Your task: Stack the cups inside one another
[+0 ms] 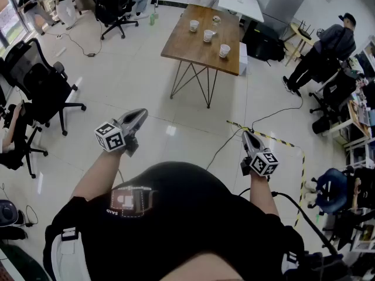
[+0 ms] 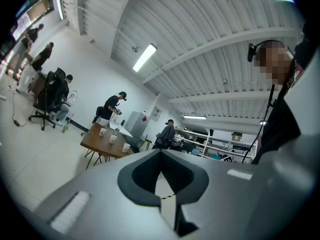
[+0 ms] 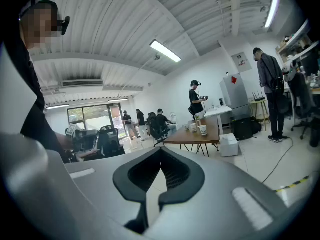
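Three white paper cups stand apart in a diagonal row on a wooden table far ahead across the floor. The left gripper view has these cups small on the table; the right gripper view has them on the table too. My left gripper is held in front of my body, shut and empty, its tips meeting. My right gripper is also shut with nothing in it, its tips together. Both are well short of the table.
Black office chairs stand at the left. A cable and a strip of yellow-black tape lie on the floor to the right. A white box sits by the table. A person stands at the right, others farther back.
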